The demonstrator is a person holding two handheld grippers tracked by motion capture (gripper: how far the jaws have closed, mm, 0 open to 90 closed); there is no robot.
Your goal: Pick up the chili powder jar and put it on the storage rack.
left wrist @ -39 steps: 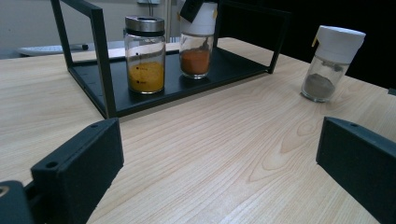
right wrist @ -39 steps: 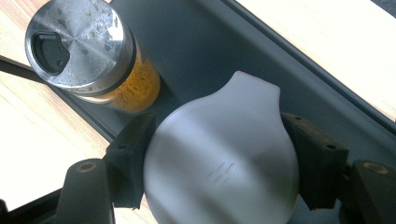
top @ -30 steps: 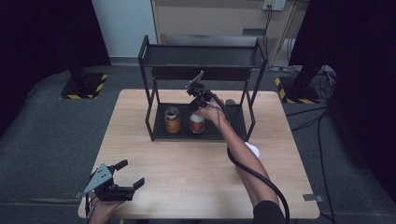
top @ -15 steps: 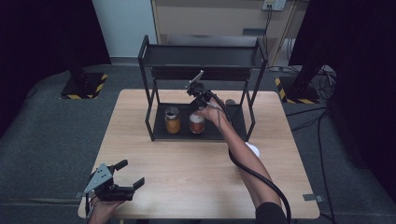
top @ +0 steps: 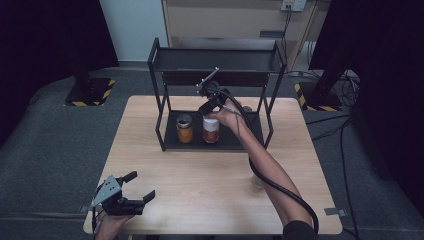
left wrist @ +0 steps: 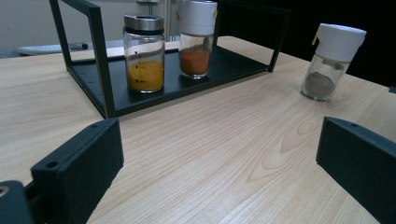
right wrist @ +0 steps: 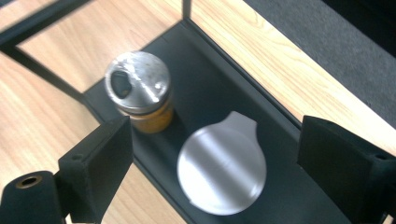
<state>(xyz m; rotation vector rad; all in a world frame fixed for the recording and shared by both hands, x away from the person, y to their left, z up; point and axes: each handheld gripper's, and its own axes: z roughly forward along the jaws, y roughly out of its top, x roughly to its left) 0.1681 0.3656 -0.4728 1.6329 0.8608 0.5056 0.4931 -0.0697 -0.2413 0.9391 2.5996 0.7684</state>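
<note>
The right gripper (top: 209, 102) hangs just above the white-capped jar (top: 211, 129) on the bottom shelf of the black rack (top: 162, 127), and its jaws have just been opening — wide apart now, nothing between the pads. Looking down along them in the right gripper view, the jar's round white cap (right wrist: 221, 169) sits straight below and between the jaws, clear of both, with the metal-lidded jar (right wrist: 138, 88) of yellow spice at about ten o'clock from it. Both jars stand upright, long axis vertical, side by side and near each other, not touching. It reads as a release: jar set down on the shelf, gripper free of it.

Over on the near edge of the surface (top: 200, 185), at roughly seven o'clock in the high view, the left gripper (top: 131, 195) rests low with its jaws spread wide and empty. From its own camera, a third jar (left wrist: 332, 60) — white cap, grey powder — stands upright out on the bare wood at about one o'clock, well apart from the rack.

That jar is likely next. In the high view it lies under the right forearm at about five o'clock from the rack, so the right hand looks nearer — it would have to draw back towards the person and come at the jar from above or the side.
</note>
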